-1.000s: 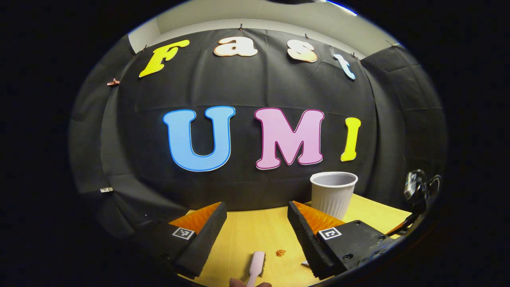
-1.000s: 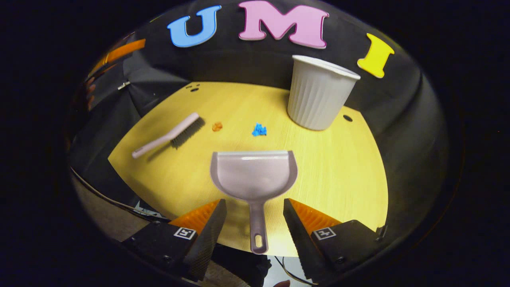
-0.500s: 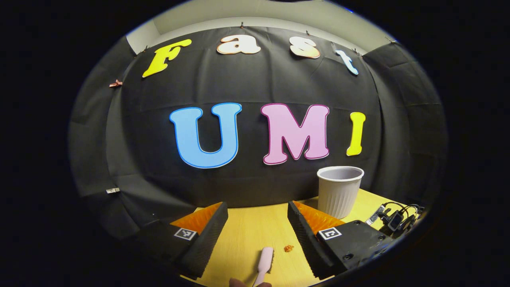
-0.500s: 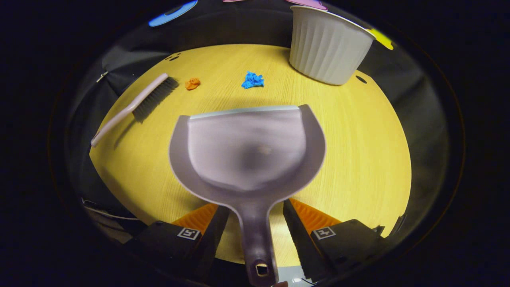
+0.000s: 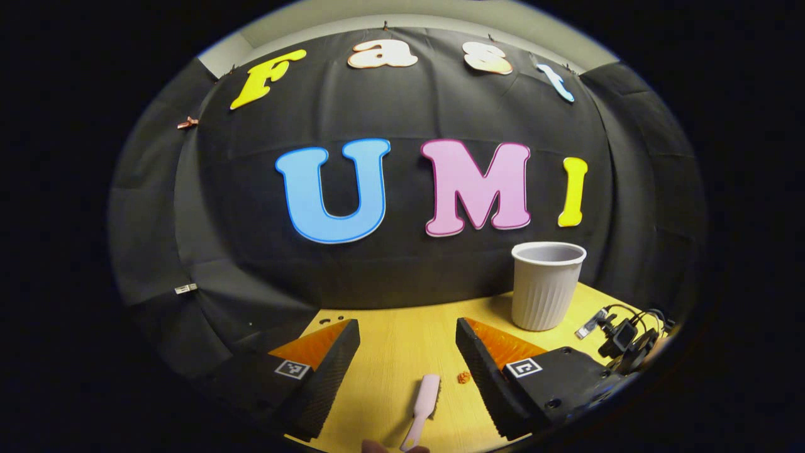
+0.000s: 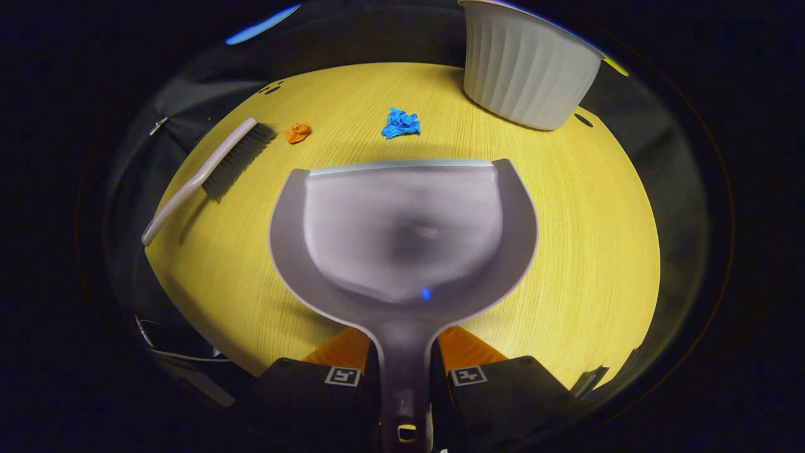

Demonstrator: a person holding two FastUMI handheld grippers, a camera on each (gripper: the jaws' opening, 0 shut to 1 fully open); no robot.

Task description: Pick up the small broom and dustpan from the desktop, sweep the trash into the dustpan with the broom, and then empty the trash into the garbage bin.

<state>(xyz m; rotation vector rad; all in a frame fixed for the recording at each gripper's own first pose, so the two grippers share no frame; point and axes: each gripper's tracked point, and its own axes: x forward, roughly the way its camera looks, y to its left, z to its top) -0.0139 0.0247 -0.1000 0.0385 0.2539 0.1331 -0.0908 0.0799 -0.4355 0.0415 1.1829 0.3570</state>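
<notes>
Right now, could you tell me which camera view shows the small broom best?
The right gripper view: the broom lies whole on the desktop, handle and bristles clear. The left gripper view catches just its back and handle, foreshortened, between that gripper's fingers.

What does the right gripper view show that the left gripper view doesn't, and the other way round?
The right gripper view brings the grey dustpan, its handle pinched by the right gripper, and a blue paper scrap beyond the pan's lip. The left gripper view brings the left gripper, open, and a tangle of black cables at the far right. Shared: the pale broom lying flat, the orange scrap beside its bristles, the white ribbed bin and the yellow table.
</notes>
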